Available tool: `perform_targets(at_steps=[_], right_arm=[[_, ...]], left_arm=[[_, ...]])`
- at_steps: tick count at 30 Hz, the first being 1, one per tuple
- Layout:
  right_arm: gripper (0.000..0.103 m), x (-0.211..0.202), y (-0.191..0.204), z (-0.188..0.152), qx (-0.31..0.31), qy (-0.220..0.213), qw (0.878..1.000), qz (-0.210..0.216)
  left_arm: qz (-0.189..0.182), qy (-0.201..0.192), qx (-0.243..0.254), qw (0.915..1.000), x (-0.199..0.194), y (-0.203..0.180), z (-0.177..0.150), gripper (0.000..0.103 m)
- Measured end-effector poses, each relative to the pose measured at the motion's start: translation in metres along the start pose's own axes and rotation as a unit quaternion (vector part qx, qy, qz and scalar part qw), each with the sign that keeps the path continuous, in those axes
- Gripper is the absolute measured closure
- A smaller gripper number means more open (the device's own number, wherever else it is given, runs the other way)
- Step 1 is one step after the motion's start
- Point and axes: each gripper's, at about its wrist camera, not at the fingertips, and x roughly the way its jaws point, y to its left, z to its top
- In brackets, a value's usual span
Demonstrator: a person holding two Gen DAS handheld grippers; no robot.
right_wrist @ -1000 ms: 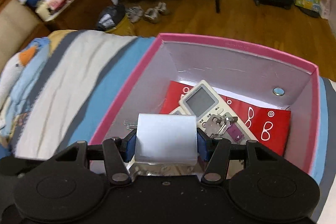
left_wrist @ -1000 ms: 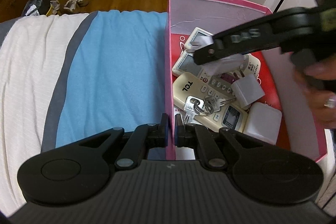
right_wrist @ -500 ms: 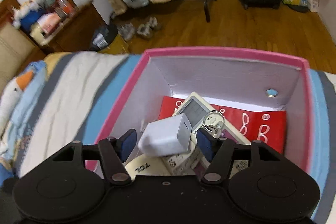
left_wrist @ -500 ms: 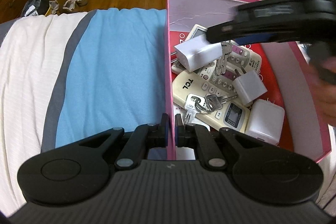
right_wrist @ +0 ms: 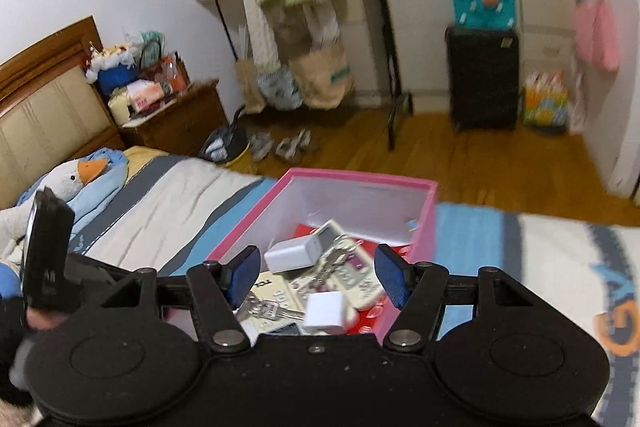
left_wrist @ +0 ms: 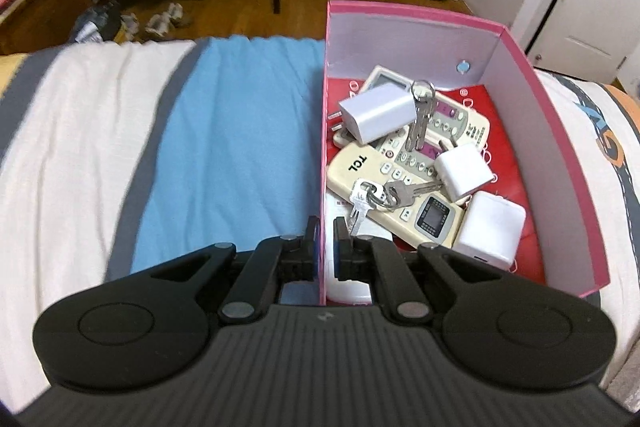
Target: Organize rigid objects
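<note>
A pink box (left_wrist: 560,131) stands on the bed and holds remotes, keys and white chargers. A white plug charger (left_wrist: 376,113) lies on top of the remotes (left_wrist: 400,167), beside a key bunch (left_wrist: 420,119). My left gripper (left_wrist: 323,243) is shut on the box's near left wall (left_wrist: 322,155). My right gripper (right_wrist: 316,275) is open and empty, raised above the box (right_wrist: 424,227); the charger (right_wrist: 292,253) lies below it.
The box sits on a striped blue, white and grey bedspread (left_wrist: 224,147). A goose plush (right_wrist: 68,183) lies near the headboard. Beyond the bed are wood floor, a black suitcase (right_wrist: 482,79), a clothes rack and a bedside cabinet (right_wrist: 176,123).
My right gripper opened and let the white charger drop onto the remotes in the box, then pulled up and back. My left gripper stayed clamped on the box wall.
</note>
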Motion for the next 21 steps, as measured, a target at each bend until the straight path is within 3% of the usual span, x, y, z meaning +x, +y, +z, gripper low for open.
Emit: perform_targets(at_steps=[3,7,10,12,15,21], right_arm=[[0.035,-0.03,0.0,-0.005,-0.007,-0.026,1.0,-0.013],[0.035,-0.061,0.005,-0.016,-0.025,-0.05,0.998,-0.029],[0.034,-0.078,0.016,-0.029,-0.067,-0.077,0.992,-0.079],[0.032,-0.089,0.018,-0.039,-0.075,-0.089,0.989,-0.096],[0.03,-0.101,0.015,-0.049,-0.05,-0.091,0.99,-0.095],[0.029,-0.112,0.013,-0.066,-0.045,-0.077,0.988,-0.129]], left_arm=[[0.019,-0.023,0.004,0.9995,-0.023,-0.011,-0.001,0.098],[-0.006,-0.046,0.012,0.9988,-0.054,-0.033,-0.008,0.097],[0.0,-0.069,0.028,0.9972,-0.073,-0.057,-0.019,0.097],[-0.015,-0.075,0.032,0.9965,-0.083,-0.07,-0.026,0.097],[-0.033,-0.077,0.033,0.996,-0.093,-0.085,-0.037,0.097],[-0.013,-0.1,0.061,0.993,-0.115,-0.119,-0.059,0.095]])
